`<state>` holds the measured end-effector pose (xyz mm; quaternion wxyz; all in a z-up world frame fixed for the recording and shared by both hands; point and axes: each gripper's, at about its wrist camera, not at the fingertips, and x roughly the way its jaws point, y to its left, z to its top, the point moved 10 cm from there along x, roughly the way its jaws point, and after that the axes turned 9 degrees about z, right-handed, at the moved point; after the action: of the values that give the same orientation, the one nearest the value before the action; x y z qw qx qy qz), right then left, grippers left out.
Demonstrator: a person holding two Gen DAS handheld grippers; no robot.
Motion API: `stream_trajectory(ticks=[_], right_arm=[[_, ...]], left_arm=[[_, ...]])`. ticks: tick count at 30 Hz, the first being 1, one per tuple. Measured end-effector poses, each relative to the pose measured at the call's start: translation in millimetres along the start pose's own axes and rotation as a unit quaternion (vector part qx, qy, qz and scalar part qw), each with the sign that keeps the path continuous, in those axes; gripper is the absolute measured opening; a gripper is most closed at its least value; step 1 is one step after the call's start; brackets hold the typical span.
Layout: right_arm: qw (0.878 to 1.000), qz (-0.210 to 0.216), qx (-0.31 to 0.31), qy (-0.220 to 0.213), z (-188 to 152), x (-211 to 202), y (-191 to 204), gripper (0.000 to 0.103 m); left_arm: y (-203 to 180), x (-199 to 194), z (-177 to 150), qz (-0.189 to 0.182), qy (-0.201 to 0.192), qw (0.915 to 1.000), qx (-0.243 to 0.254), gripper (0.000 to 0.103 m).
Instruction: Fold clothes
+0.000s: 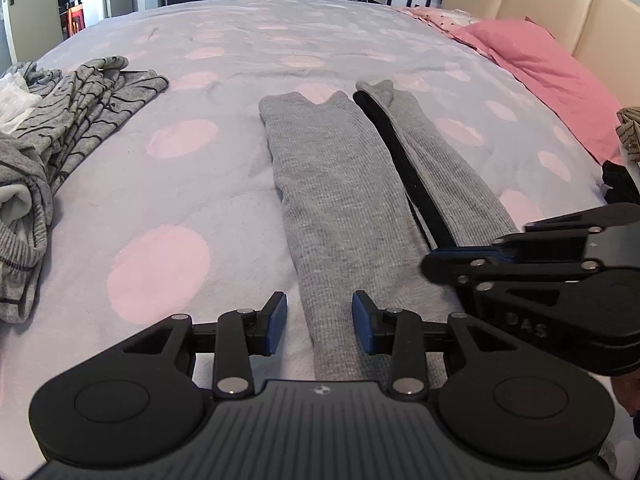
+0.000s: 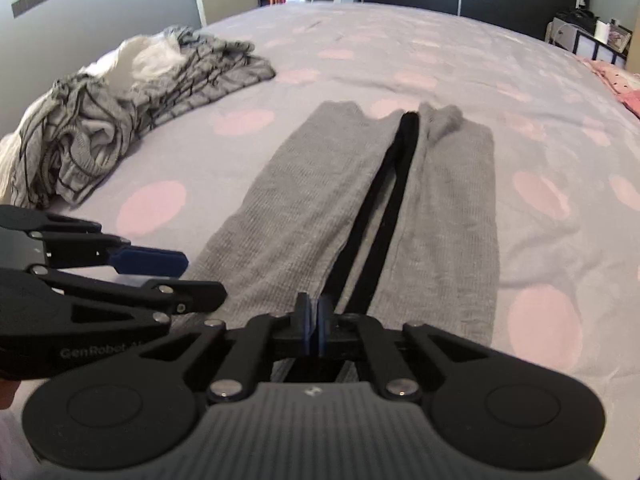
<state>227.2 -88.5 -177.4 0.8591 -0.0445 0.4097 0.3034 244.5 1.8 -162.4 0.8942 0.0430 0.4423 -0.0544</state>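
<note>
**At the near hem: one pinch made, one to go**

At six o'clock of the right wrist view, the right gripper [image 2: 314,322] is pressed together at the near edge of the grey garment [image 2: 280,216], seemingly pinching fabric beside its black strip [image 2: 384,216]. The left gripper [image 1: 319,322] stands spread, straddling the garment's left panel without pinching. It should probably bite the same edge before both lift together. The hem itself is hidden beneath both tools; the striped pile [image 1: 80,112] at ten o'clock lies well apart.
</note>
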Motion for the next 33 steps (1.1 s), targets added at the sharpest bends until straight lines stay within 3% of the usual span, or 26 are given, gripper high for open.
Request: stream_trajectory(ticks=[6, 9, 12, 17, 19, 33], right_arm=[[1.0, -0.006, 0.009, 0.011, -5.9, -2.2, -3.1, 0.004], [1.0, 0.004, 0.014, 0.009, -3.8, -4.1, -2.6, 0.01], [1.0, 0.009, 0.015, -0.022, 6.0, -19.9, -3.0, 0.031], [0.999, -0.013, 0.01, -0.028, 9.8, -27.3, -12.7, 0.028], [1.0, -0.016, 0.015, -0.021, 7.8, -23.6, -15.6, 0.02], [0.999, -0.037, -0.003, -0.029, 13.6, -8.2, -20.8, 0.02]], left_arm=[[-3.1, -4.1, 1.4, 0.003, -0.006, 0.9999, 0.008, 0.034], [-5.2, -6.7, -0.3, 0.008, -0.006, 0.9998, 0.015, 0.034], [-5.2, -13.4, 3.0, 0.004, -0.017, 0.9998, 0.008, 0.036], [-5.7, -16.3, 5.7, 0.005, -0.017, 0.9998, 0.0, 0.04], [-7.2, -16.8, 5.0, 0.004, -0.016, 0.9999, 0.003, 0.04], [-11.1, -3.8, -1.6, 0.005, -0.001, 0.9999, 0.013, 0.04]])
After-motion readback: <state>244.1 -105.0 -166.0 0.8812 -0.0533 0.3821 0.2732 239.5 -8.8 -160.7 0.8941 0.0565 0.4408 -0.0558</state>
